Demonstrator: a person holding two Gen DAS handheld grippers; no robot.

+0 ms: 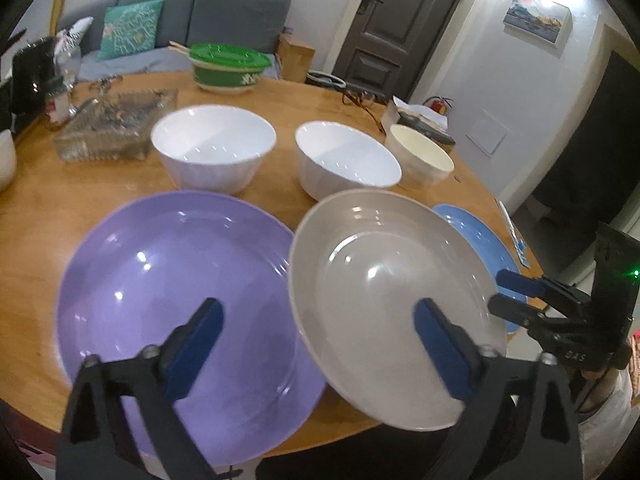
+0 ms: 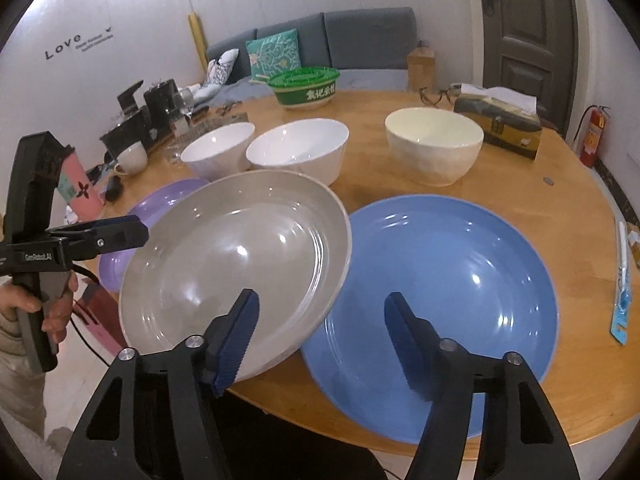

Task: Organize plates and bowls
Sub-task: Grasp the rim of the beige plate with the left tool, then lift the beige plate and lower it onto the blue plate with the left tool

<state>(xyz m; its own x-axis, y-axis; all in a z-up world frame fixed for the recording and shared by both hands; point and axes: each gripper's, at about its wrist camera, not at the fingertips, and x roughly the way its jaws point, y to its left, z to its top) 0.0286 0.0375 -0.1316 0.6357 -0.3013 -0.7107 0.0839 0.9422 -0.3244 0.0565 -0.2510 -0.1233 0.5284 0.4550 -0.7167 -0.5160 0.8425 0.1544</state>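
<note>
A grey plate (image 1: 384, 288) (image 2: 236, 264) lies tilted in the middle, overlapping a purple plate (image 1: 172, 288) (image 2: 168, 200) and a blue plate (image 2: 448, 296) (image 1: 476, 236) and overhanging the round wooden table's (image 1: 36, 216) front edge. My left gripper (image 1: 318, 304) (image 2: 132, 232) is open, one finger over the purple plate, the other over the grey plate, and the grey plate's left rim lies between them. My right gripper (image 2: 322, 294) (image 1: 508, 294) is open across the grey plate's right rim and the blue plate. Two white bowls (image 1: 214, 148) (image 1: 348, 160) and a cream bowl (image 1: 420, 156) (image 2: 434, 144) stand behind.
At the table's far side sit a green lidded container (image 1: 228, 66) (image 2: 304, 84), a glass tray (image 1: 116, 124) and a tissue box (image 2: 498, 124). A pen (image 2: 622, 264) lies at the right edge. A mug (image 2: 130, 158) and dark items crowd the left. A person's hand (image 2: 24, 300) holds the left gripper's handle.
</note>
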